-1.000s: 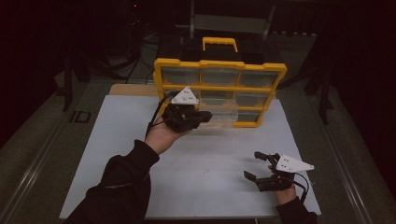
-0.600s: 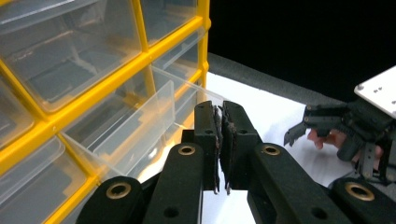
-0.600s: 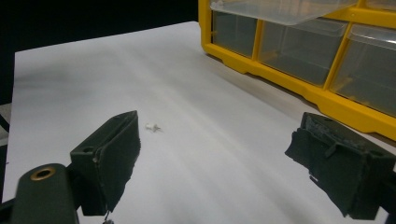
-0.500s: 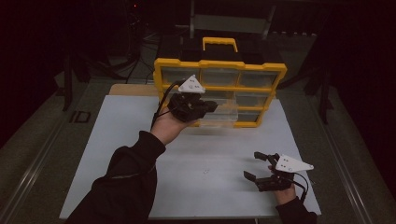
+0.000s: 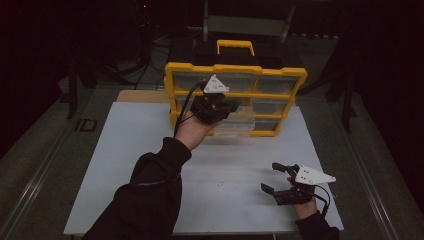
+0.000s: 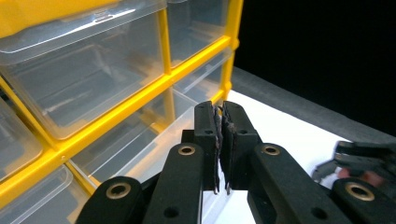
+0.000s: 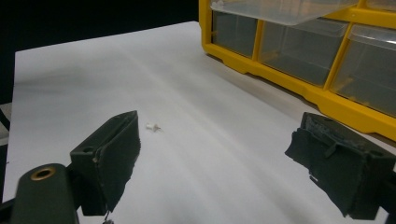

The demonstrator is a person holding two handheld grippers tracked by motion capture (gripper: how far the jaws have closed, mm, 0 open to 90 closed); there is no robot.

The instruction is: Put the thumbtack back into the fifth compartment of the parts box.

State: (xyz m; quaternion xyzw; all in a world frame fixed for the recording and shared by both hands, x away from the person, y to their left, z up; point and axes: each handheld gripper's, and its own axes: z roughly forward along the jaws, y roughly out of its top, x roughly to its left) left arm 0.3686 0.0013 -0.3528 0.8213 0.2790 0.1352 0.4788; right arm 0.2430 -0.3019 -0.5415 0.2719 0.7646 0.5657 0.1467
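Left fingers (image 6: 219, 154) closed (pads together), right fingers (image 7: 233, 158) wide.

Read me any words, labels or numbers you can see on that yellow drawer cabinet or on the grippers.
None can be read.
Yellow drawer cabinet: its frame and clear drawers show no lettering.
Grey plate on the left gripper: faint marks, too small to read.
Right gripper: no print visible.

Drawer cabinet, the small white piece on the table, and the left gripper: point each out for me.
Drawer cabinet (image 5: 235, 69): high view, top bar of its yellow frame.
Small white piece (image 7: 152, 126): right gripper view, its middle, lying on the white table.
Left gripper (image 6: 220, 116): left gripper view, between its shut fingertips.
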